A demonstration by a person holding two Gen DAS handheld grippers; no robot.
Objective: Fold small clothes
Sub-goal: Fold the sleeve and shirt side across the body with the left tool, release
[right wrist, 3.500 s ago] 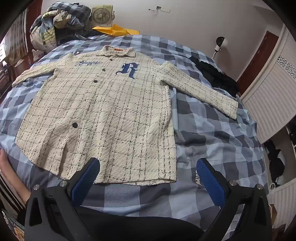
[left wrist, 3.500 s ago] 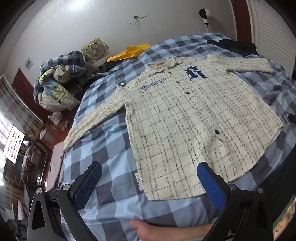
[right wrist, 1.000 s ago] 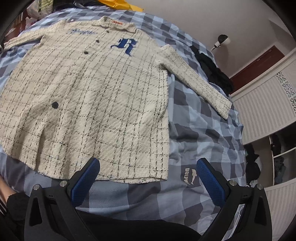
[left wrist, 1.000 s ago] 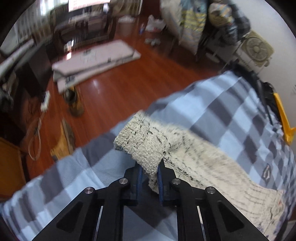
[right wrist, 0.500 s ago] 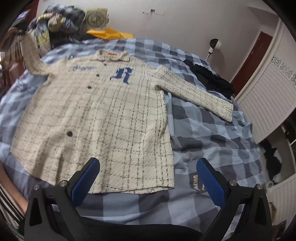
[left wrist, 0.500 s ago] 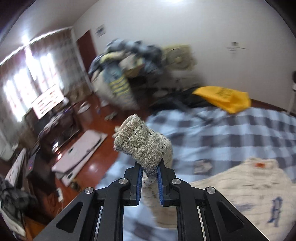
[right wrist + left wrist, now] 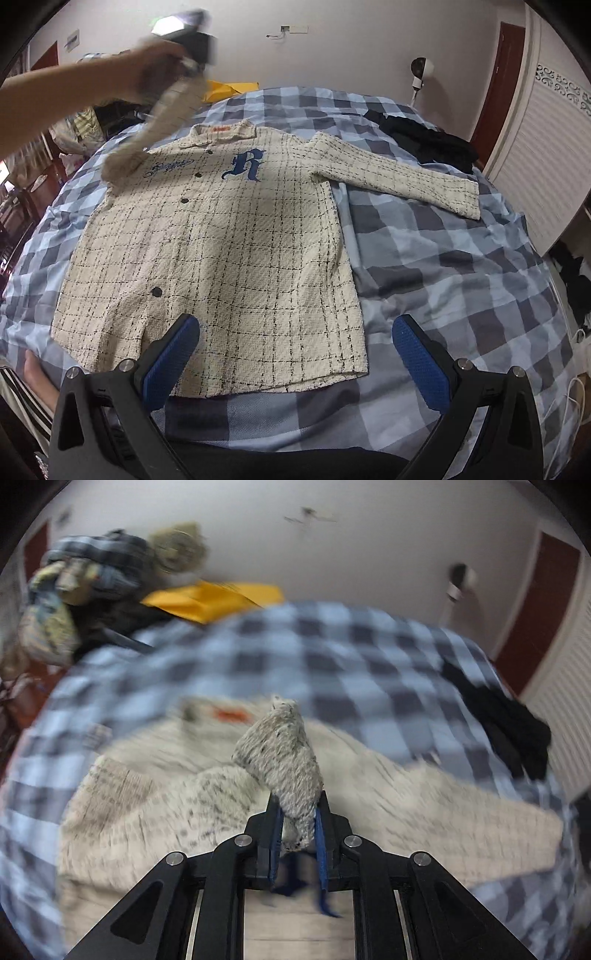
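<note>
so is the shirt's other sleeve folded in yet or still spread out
Spread out. In the right wrist view that sleeve lies flat and straight on the checked bedding, beside the shirt body, with nothing gripping it.

Left wrist view: camera rides just behind the left claw (image 7: pixel 298 830), raised above the bed (image 7: pixel 369 657), looking along the fingers across the shirt's (image 7: pixel 147 812) collar end toward the far wall; heavily blurred.

Right wrist view: sits low at the near edge of the bed (image 7: pixel 461 266), behind the right claw (image 7: pixel 295 354), facing up the shirt (image 7: pixel 229 236) toward the same wall.

Shared: shirt, checked bedding, black clothing (image 7: pixel 513 720) (image 7: pixel 428 144), yellow item (image 7: pixel 214 598) (image 7: pixel 231 88).
</note>
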